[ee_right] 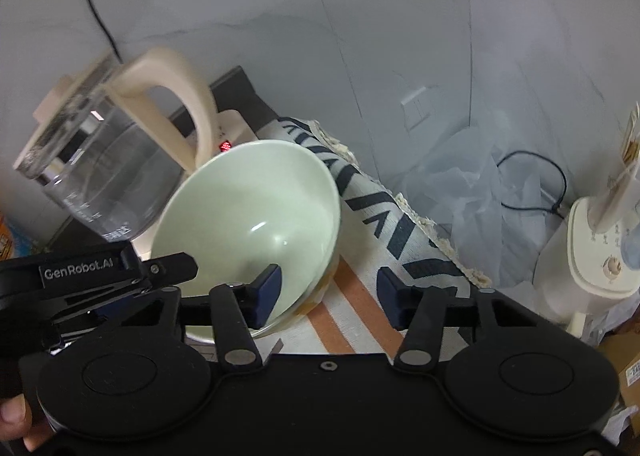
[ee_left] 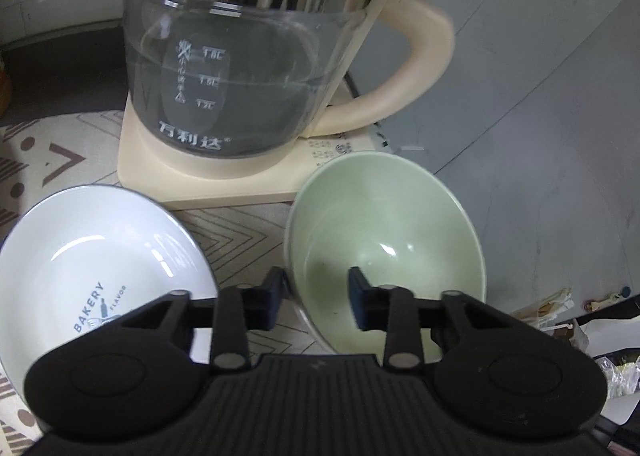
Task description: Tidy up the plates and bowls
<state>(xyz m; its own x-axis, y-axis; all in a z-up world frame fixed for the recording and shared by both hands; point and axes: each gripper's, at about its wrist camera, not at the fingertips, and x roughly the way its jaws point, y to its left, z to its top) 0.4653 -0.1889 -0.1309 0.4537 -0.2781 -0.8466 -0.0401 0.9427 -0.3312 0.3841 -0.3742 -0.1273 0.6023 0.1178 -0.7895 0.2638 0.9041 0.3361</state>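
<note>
both grippers straddle the green bowl (ee_left: 384, 240) rim on the patterned cloth (ee_right: 400, 224), pads apart. only the left view shows the white bakery bowl (ee_left: 100, 276) beside it; glass kettle (ee_left: 244, 56) behind.

left gripper (ee_left: 316, 302) and right gripper (ee_right: 328, 296) both part open, holding nothing.

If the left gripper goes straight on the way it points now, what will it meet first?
Most likely the near rim of the green bowl: the left gripper has one finger on each side of it. Depth is uncertain.

home | glass kettle (ee_left: 240, 56) on patterned cloth (ee_right: 400, 224), fan (ee_right: 596, 256)
</note>
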